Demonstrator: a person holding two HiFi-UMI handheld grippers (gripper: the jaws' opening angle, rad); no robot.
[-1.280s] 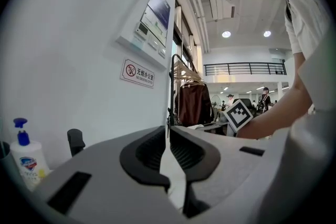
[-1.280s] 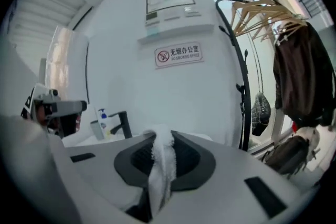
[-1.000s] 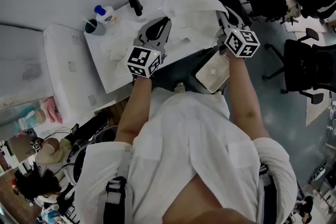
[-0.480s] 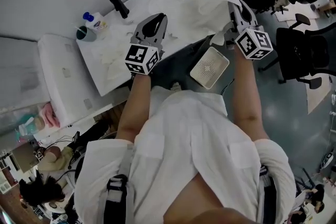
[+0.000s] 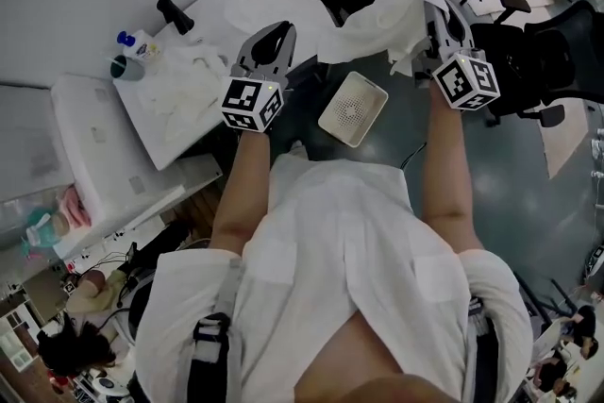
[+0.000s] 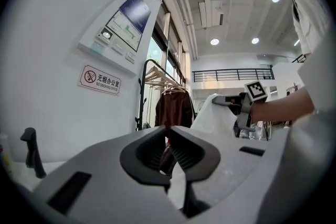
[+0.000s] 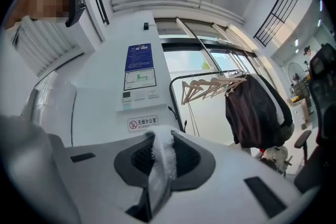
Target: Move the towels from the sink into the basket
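Right gripper view: I see the right gripper clamped on a white towel. In head view the towel sits just up-frame of the basket. Left gripper closed, empty.

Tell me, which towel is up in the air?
The white towel pinched in the right tongs, hanging clear of the sink. The other towels lie crumpled in the sink.

The right gripper has swung its towel from the sink toward the basket.
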